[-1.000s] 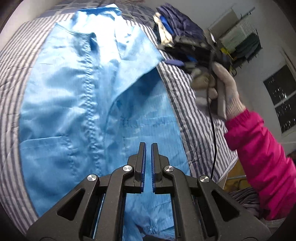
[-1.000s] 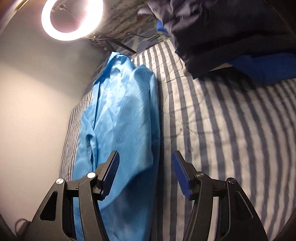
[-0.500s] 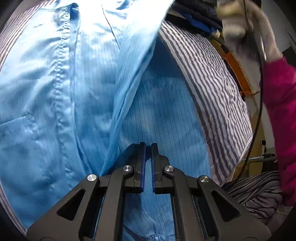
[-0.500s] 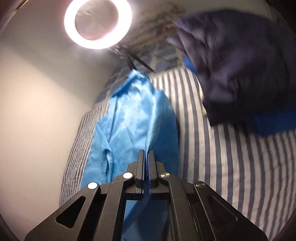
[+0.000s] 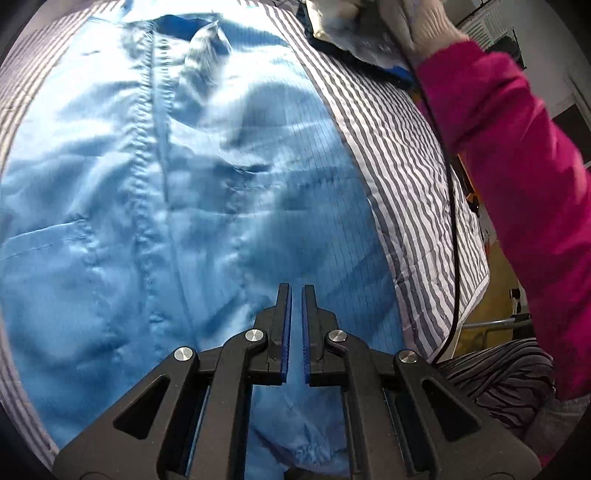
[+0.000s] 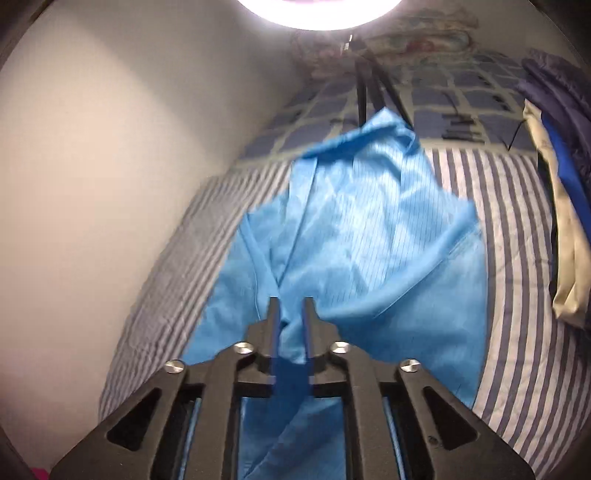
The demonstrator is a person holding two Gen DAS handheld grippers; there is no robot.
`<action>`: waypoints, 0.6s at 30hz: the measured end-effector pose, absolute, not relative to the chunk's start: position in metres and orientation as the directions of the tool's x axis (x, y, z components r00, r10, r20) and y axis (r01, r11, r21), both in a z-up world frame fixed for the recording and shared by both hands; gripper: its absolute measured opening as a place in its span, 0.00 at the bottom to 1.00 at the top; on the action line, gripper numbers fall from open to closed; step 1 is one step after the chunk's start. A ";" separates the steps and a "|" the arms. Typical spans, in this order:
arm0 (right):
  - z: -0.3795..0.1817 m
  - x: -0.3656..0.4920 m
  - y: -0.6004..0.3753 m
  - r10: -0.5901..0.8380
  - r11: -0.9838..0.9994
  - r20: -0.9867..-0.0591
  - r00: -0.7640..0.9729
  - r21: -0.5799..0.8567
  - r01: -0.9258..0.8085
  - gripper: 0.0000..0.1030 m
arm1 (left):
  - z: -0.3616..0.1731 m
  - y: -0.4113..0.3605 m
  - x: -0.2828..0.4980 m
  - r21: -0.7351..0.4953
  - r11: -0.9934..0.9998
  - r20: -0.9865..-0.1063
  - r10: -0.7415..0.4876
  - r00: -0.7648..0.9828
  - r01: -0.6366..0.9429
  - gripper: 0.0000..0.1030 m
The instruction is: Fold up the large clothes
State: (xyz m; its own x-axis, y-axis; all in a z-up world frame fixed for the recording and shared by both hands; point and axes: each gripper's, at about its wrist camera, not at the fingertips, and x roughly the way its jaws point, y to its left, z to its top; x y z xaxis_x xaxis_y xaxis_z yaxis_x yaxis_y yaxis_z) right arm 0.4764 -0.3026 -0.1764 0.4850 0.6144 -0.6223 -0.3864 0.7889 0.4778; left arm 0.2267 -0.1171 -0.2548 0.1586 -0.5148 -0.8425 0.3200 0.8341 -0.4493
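Note:
A large light-blue coat (image 5: 155,206) lies spread on the striped bed sheet (image 5: 406,177), front seam up, collar at the far end. My left gripper (image 5: 296,291) is shut, with blue fabric under its fingers; whether cloth is pinched between them does not show. In the right wrist view my right gripper (image 6: 290,306) is shut on a bunched fold of the same coat (image 6: 369,229) and holds it lifted above the sheet (image 6: 517,295). The raised panel drapes over the coat body.
The person's pink sleeve (image 5: 517,184) and gloved hand reach over the bed's right edge. A pile of dark clothes (image 6: 565,147) lies at the far right. A ring light (image 6: 317,11) and a wall (image 6: 110,147) stand to the left.
My right gripper closed on the coat's edge, lifted it and carried it over the coat body. My left gripper stayed shut low on the coat, and its view moved in closer.

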 end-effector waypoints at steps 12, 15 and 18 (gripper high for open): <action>-0.211 0.519 -0.381 0.283 0.956 -0.754 0.593 0.268 -0.116 0.31 | -0.202 -0.078 0.245 -0.469 0.831 -0.803 -0.542 0.246 0.300 0.01; -0.225 0.536 -0.376 0.272 0.959 -0.766 0.582 0.265 -0.100 0.31 | -0.208 -0.075 0.245 -0.481 0.828 -0.805 -0.548 0.230 0.288 0.01; -0.234 0.549 -0.365 0.245 0.968 -0.774 0.584 0.230 -0.101 0.38 | -0.214 -0.085 0.245 -0.475 0.827 -0.811 -0.544 0.216 0.300 0.01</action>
State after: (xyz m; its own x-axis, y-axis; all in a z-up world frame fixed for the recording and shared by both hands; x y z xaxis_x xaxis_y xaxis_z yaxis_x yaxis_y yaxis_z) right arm 0.5485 -0.3652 -0.2341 0.5840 0.2450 -0.7739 -0.1006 0.9679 0.2305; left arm 0.2451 -0.0854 -0.2143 0.2163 -0.5441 -0.8107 0.2995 0.8273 -0.4753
